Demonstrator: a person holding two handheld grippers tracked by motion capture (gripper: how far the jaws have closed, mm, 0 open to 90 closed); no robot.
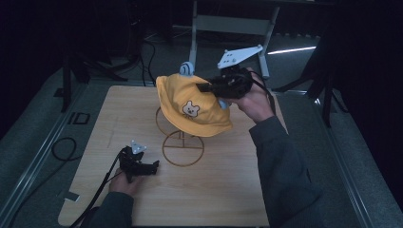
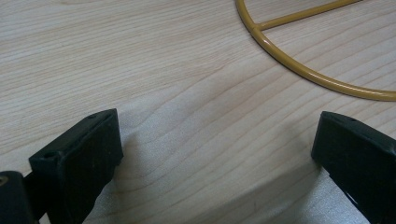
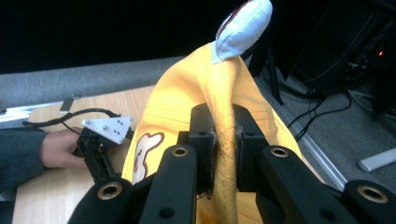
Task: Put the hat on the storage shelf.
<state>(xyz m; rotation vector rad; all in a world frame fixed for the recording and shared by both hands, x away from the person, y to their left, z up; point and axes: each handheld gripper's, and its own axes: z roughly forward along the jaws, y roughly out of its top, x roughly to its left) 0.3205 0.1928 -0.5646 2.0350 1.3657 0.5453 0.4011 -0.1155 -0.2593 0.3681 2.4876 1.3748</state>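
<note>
High view, one yellow hat [image 1: 192, 104] clamped in right tool [image 1: 209, 88], one wire stand [image 1: 183, 147], left tool [image 1: 153, 166] apart.

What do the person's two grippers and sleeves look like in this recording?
Both grippers are black. The left gripper has blocky black jaws, a small grey three-cornered plate on top and a black cable trailing back past the wrist. The right gripper carries a larger pale three-cornered plate with small holes; its linkage arms show brass-coloured pivot rings. Both sleeves are dark grey-green.
</note>
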